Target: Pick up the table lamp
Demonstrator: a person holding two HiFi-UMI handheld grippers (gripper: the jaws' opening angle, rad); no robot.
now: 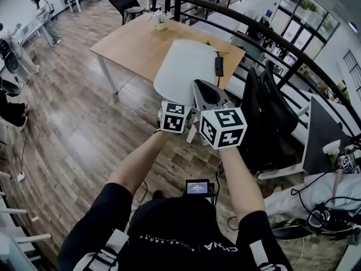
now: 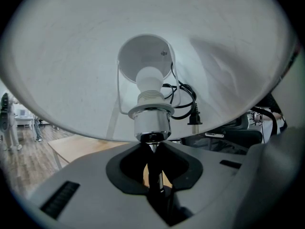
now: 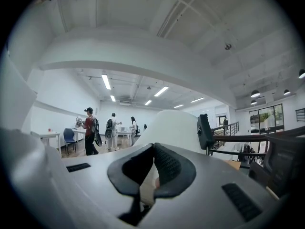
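Both forearms reach forward from the body, side by side and near each other, the marker cubes facing up toward the head camera. The left forearm (image 1: 137, 165) carries the left gripper (image 2: 153, 149), and the right forearm (image 1: 240, 176) carries the right gripper (image 3: 152, 149), just beside it. The left claw is closed to a narrow gap on the thin stem (image 2: 153, 171) of the table lamp (image 1: 186, 68), both pads pressing on it just below the chrome socket (image 2: 152, 126). The lamp is held in the air in front of the person, shade (image 2: 86, 70) pointing away. Its open underside faces the left gripper view, where the bulb (image 2: 149, 78) shows inside. A black cord with its plug (image 2: 193, 117) hangs looped beside the socket. The lamp's base cannot be made out in any view. The right claw has its tips together at the front with nothing gripped. The white shade stands just beyond them, apart from the pads. A wooden table (image 1: 127, 45) lies past the lamp, partly covered by the shade in the head view, and wood-plank floor (image 1: 84, 134) shows below both grippers.
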